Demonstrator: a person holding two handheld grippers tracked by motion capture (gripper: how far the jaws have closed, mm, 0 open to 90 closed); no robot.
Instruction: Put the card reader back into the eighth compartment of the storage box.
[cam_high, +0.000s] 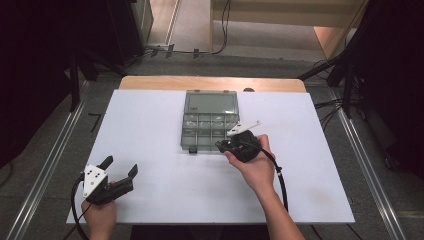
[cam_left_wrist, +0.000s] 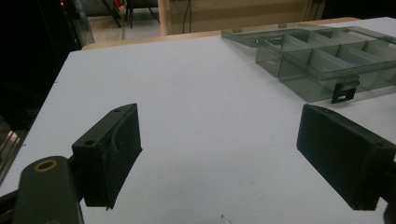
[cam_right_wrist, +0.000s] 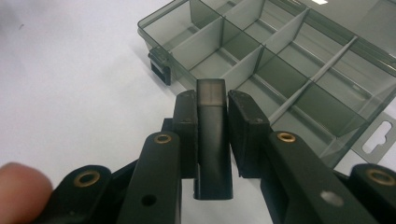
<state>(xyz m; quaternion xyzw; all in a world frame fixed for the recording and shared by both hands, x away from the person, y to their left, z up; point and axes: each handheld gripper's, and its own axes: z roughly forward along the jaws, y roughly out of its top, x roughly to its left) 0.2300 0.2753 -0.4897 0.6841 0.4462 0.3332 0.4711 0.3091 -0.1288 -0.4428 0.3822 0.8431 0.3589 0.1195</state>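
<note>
A smoky clear compartment box (cam_high: 186, 131) lies open in the middle of the white table, its lid folded flat behind it and its cells bare. At its front right corner my right gripper (cam_high: 223, 146) is shut on a dark plastic piece (cam_right_wrist: 212, 135). It stands upright between the pads and looks like one of the box's front latches. The box's divided cells (cam_right_wrist: 280, 60) lie just past the jaws, and another latch (cam_right_wrist: 159, 67) hangs at the front wall. Near the table's front left, my left gripper (cam_high: 120, 167) is open with nothing between its fingers (cam_left_wrist: 114, 149). The box (cam_left_wrist: 299, 70) is off to its far right.
The white tabletop (cam_high: 165, 190) spreads wide around the box. A wooden edge (cam_high: 210, 82) runs along the back, and metal rails (cam_high: 45, 170) flank both sides. Cables trail on the floor at right (cam_high: 332, 107). A fingertip (cam_right_wrist: 21, 191) intrudes at the lower left of the right gripper view.
</note>
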